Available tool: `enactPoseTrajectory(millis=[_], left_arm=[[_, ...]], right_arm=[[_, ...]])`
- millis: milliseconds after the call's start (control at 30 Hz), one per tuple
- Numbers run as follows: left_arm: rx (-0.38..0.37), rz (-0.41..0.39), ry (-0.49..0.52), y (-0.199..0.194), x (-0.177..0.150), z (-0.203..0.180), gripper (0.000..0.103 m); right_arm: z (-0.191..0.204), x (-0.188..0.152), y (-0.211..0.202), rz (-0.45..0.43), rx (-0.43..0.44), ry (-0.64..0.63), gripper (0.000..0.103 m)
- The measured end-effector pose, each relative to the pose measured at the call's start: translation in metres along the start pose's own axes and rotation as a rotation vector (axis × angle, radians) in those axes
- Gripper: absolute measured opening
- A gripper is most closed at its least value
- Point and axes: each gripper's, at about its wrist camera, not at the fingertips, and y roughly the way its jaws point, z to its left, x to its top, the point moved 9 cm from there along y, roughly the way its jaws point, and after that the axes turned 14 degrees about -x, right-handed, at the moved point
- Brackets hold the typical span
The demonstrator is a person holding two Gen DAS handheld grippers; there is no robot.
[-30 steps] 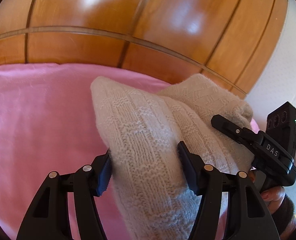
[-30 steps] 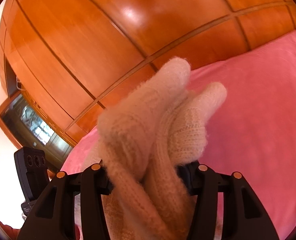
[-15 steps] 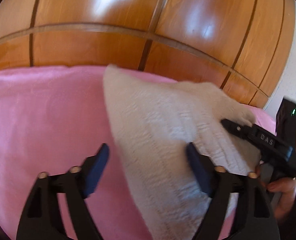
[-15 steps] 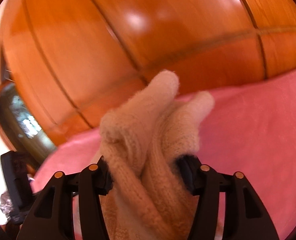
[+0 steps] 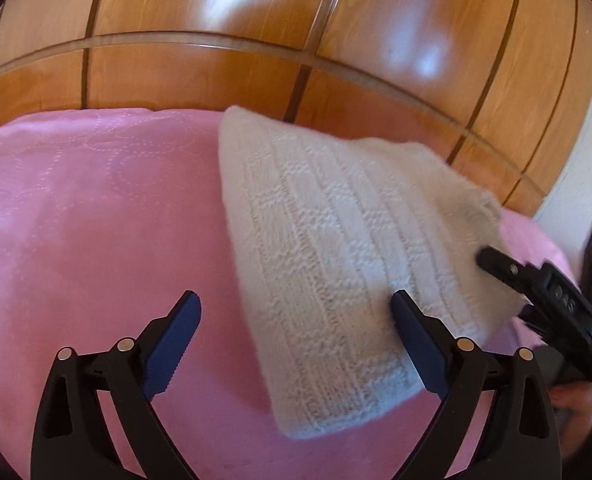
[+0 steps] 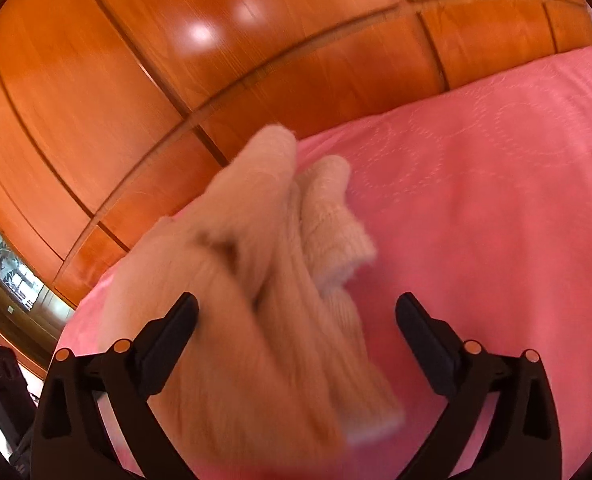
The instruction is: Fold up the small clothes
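A cream knitted garment lies folded on the pink bedspread. My left gripper is open above its near edge, fingers apart, holding nothing. In the right wrist view the same garment lies blurred between and ahead of the fingers of my right gripper, which is open and not gripping it. The right gripper's finger also shows in the left wrist view at the garment's right edge.
A glossy wooden headboard runs behind the bed. A white wall stands at the right. A dark framed glass panel shows at the far left of the right wrist view.
Both grippers have opened and let go of the knitted garment. It has dropped flat onto the bedspread, and both grippers have drawn back a little.
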Motion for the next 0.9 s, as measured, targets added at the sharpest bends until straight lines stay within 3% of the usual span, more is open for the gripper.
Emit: enactPoseTrajectory(millis=[100, 167, 233, 400, 567, 767, 900], left_arm=[[0.068, 0.017, 0.047, 0.006, -0.001, -0.004, 0.098], [0.117, 0.009, 0.094, 0.003, -0.001, -0.009, 0.098], [0.157, 0.000, 0.140, -0.003, -0.004, -0.017, 0.098], [0.226, -0.027, 0.214, -0.023, -0.008, -0.029, 0.099], [0.149, -0.040, 0.162, -0.042, -0.014, -0.041, 0.099], [0.157, -0.063, 0.126, -0.068, -0.016, -0.049, 0.099], [0.272, -0.065, 0.151, -0.086, -0.016, -0.051, 0.099]], right_arm=[[-0.008, -0.007, -0.012, -0.025, -0.099, -0.035, 0.101], [-0.028, -0.016, -0.006, 0.018, -0.254, -0.044, 0.101], [-0.029, -0.016, -0.007, 0.010, -0.281, -0.069, 0.101], [-0.028, -0.014, -0.019, -0.038, -0.295, -0.085, 0.101], [-0.010, -0.013, -0.043, -0.105, -0.286, -0.192, 0.101], [-0.012, -0.019, -0.068, -0.116, -0.280, -0.239, 0.101], [-0.017, -0.019, -0.084, -0.107, -0.245, -0.234, 0.101]])
